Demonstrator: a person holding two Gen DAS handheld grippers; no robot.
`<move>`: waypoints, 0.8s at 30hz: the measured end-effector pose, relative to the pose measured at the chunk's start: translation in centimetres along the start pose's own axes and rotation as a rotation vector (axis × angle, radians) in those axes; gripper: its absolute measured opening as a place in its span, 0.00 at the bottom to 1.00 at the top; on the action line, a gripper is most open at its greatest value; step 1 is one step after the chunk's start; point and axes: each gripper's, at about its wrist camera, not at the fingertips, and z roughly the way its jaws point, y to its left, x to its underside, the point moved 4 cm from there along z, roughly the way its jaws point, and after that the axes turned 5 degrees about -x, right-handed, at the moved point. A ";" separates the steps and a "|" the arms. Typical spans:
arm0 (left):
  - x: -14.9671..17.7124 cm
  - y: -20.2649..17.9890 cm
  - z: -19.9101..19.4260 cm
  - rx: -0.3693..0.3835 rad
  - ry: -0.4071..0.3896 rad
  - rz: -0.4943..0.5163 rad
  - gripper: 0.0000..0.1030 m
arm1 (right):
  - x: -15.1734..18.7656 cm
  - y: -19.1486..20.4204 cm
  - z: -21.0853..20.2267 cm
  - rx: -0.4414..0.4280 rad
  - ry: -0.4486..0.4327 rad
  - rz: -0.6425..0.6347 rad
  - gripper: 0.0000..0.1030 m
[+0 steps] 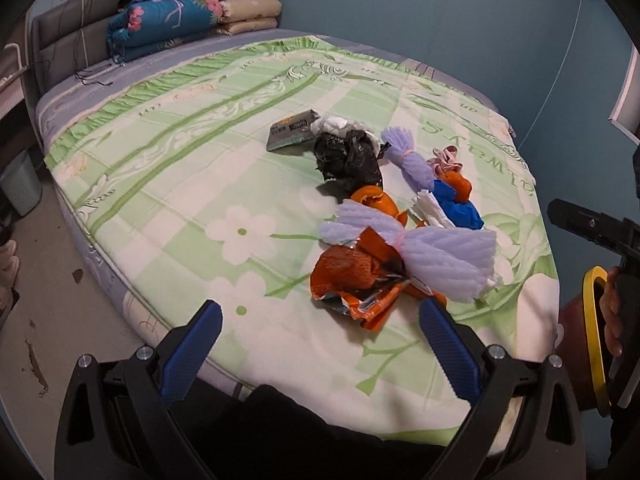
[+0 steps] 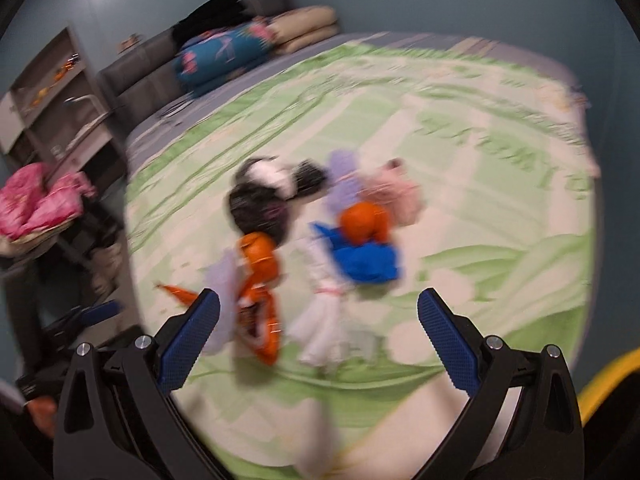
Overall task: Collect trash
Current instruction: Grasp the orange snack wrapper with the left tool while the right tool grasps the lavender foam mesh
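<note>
A heap of trash lies on the green flowered bed sheet [image 1: 180,184]: an orange foil wrapper [image 1: 352,284], lavender foam netting [image 1: 432,252], orange peel [image 1: 376,202], a black plastic bag [image 1: 348,156], a blue scrap [image 1: 460,208] and a dark packet [image 1: 290,130]. My left gripper [image 1: 320,322] is open just short of the orange wrapper, holding nothing. In the blurred right wrist view my right gripper [image 2: 319,314] is open above white foam netting [image 2: 324,328], with the blue scrap [image 2: 366,262] and orange peel [image 2: 362,222] beyond.
A yellow-rimmed bin [image 1: 592,332] sits at the bed's right edge by a hand. Folded quilts [image 1: 176,20] lie at the headboard. A grey wastebasket [image 1: 20,184] stands on the floor at left. A shelf [image 2: 52,92] and pink bedding [image 2: 40,200] stand left of the bed.
</note>
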 end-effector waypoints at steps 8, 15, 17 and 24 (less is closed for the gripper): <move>-0.9 0.6 3.0 0.097 0.060 0.065 0.92 | -0.9 2.4 3.9 -0.278 0.208 0.132 0.92; -1.6 0.1 3.8 0.191 0.048 0.137 0.92 | -0.1 3.5 5.1 -0.351 0.328 0.164 0.79; -1.7 -0.5 4.3 0.215 0.055 0.161 0.89 | 0.1 3.2 5.7 -0.360 0.351 0.194 0.77; -2.0 -1.3 5.7 0.283 0.084 0.180 0.83 | 0.7 2.7 7.5 -0.370 0.410 0.240 0.67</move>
